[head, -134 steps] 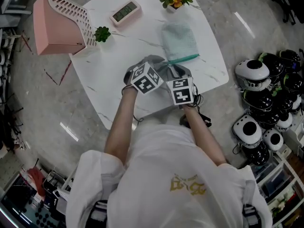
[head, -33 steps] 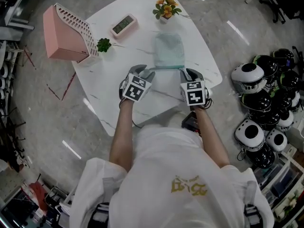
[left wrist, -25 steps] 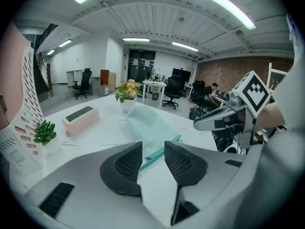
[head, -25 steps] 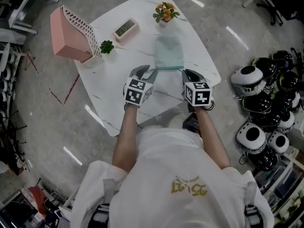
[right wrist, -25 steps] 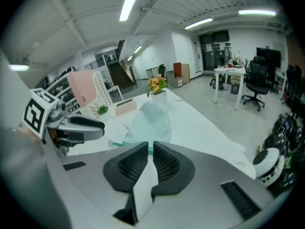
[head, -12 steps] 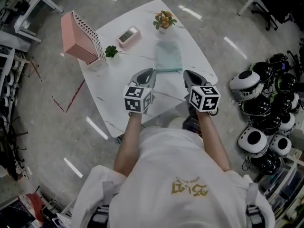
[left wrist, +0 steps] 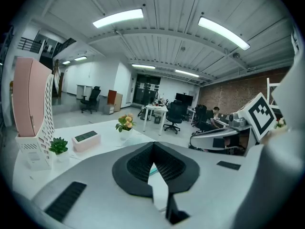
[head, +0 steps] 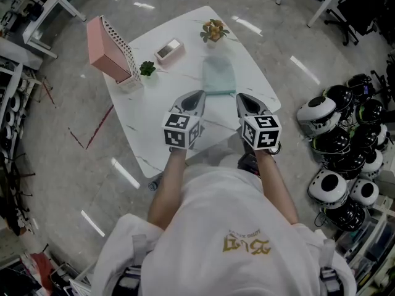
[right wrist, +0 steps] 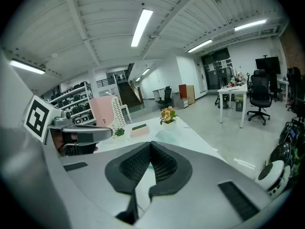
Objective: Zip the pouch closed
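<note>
The pale teal pouch lies flat on the white marble table, with a darker teal strip along its near edge. It also shows just past the jaws in the right gripper view. Both grippers hang above the table's near side, apart from the pouch. My left gripper sits short of the pouch's near left corner. Its pads meet with nothing between them in the left gripper view. My right gripper, at the near right corner, is likewise shut and empty.
On the far half of the table stand a pink slotted rack, a small green plant, a pink clock and a pot of orange flowers. Black-and-white helmets are piled on the floor to the right.
Both grippers have risen off the table and pulled back from the pouch's near corners. Their jaws went from open to shut. The pouch stays lying where it was.
</note>
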A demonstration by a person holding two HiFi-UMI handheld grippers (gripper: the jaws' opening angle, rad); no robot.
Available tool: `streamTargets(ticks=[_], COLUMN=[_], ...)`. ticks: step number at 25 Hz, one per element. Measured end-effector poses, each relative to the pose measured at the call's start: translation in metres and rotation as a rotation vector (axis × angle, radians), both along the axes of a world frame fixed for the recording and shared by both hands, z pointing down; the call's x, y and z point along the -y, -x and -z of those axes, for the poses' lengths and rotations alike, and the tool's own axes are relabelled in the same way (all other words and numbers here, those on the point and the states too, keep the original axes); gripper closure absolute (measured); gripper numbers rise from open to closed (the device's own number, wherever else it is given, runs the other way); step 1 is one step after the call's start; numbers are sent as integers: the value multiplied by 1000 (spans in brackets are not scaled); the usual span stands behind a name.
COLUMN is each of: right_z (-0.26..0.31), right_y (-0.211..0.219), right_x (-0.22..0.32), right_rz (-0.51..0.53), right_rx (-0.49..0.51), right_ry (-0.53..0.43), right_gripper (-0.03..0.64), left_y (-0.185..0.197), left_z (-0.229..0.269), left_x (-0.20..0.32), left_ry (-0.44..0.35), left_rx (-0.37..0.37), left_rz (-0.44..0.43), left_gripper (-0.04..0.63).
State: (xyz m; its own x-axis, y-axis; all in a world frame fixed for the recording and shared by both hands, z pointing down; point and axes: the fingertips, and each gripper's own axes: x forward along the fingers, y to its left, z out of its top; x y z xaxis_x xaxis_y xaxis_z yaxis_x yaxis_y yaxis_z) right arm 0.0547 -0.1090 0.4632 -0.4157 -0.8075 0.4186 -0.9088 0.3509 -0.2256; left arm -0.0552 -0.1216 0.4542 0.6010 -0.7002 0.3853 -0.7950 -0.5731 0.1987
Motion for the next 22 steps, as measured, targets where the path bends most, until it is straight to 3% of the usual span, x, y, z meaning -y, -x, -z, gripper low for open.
streamTargets(ticks=[22], right_z=[-5], right_y=[-3], right_x=[-8], right_rz=[6], right_rx=[-3], right_ry=[9], right_gripper=[604], left_y=[-1], left_z=[-9], left_x=[-9], left_ry=[21], left_rx=[23], left_rz=[10], left_gripper=[577])
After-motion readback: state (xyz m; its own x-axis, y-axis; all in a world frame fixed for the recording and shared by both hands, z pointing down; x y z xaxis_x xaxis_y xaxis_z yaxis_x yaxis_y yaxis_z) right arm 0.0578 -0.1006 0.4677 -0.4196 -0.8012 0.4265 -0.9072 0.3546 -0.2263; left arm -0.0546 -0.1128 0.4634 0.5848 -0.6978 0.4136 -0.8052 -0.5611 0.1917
